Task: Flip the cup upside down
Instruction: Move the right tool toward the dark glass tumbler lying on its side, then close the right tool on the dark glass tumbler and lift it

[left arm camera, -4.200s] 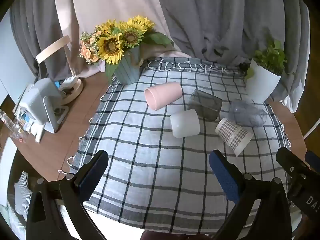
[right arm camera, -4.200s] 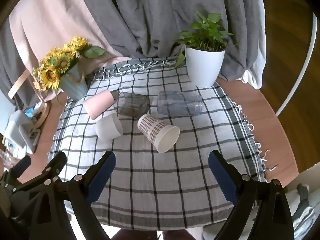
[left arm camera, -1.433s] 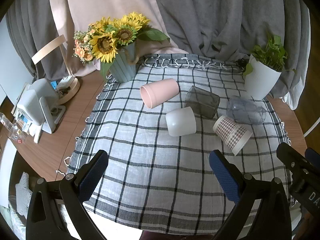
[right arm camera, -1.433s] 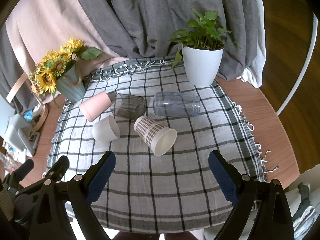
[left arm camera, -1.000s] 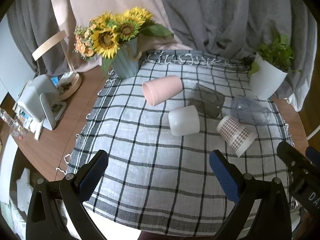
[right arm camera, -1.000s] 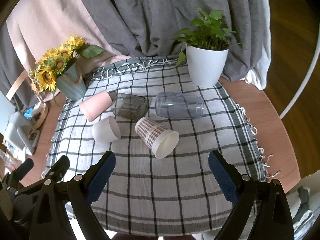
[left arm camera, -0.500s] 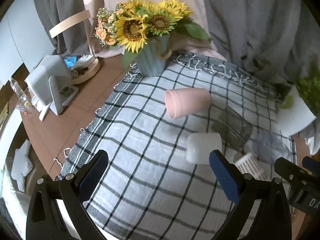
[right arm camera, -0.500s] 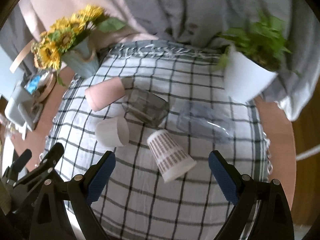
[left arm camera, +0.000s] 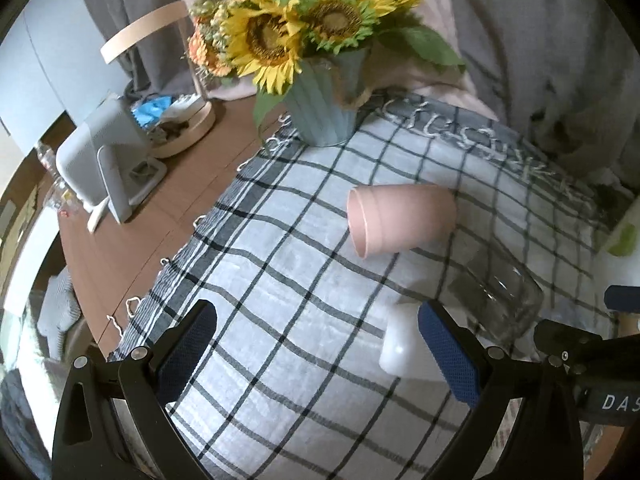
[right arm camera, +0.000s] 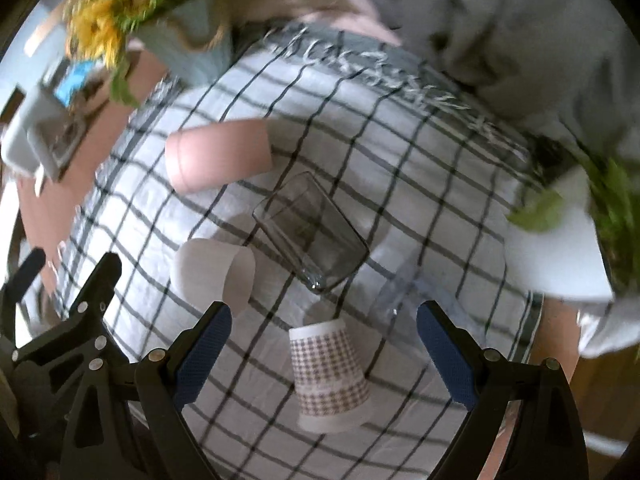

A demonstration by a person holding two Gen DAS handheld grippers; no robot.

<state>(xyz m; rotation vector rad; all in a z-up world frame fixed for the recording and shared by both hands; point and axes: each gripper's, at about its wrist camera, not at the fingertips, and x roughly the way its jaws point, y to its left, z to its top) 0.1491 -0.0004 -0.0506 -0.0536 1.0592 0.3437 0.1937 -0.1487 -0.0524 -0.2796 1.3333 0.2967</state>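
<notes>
Several cups lie on their sides on a checked cloth [left arm camera: 304, 280]. A pink cup [left arm camera: 400, 218] lies ahead of my open, empty left gripper [left arm camera: 318, 354], also in the right wrist view [right arm camera: 218, 156]. A white cup [left arm camera: 404, 352] sits by the left gripper's right finger and shows in the right wrist view [right arm camera: 214, 276]. A smoky glass [right arm camera: 310, 232] lies in the middle. A checked paper cup [right arm camera: 328, 376] lies between the fingers of my open, empty right gripper [right arm camera: 324, 354], just below them. A clear plastic cup [right arm camera: 416, 288] lies to its right, blurred.
A sunflower vase [left arm camera: 324, 100] stands at the cloth's far left corner. A white plant pot [right arm camera: 560, 248] stands at the right. A grey device [left arm camera: 100, 156] and a round tray [left arm camera: 180, 128] sit on the wooden table to the left. Curtains hang behind.
Both grippers have moved forward and down toward the cups, swinging left. The paper cup now lies between the right gripper's fingers. No cup has moved.
</notes>
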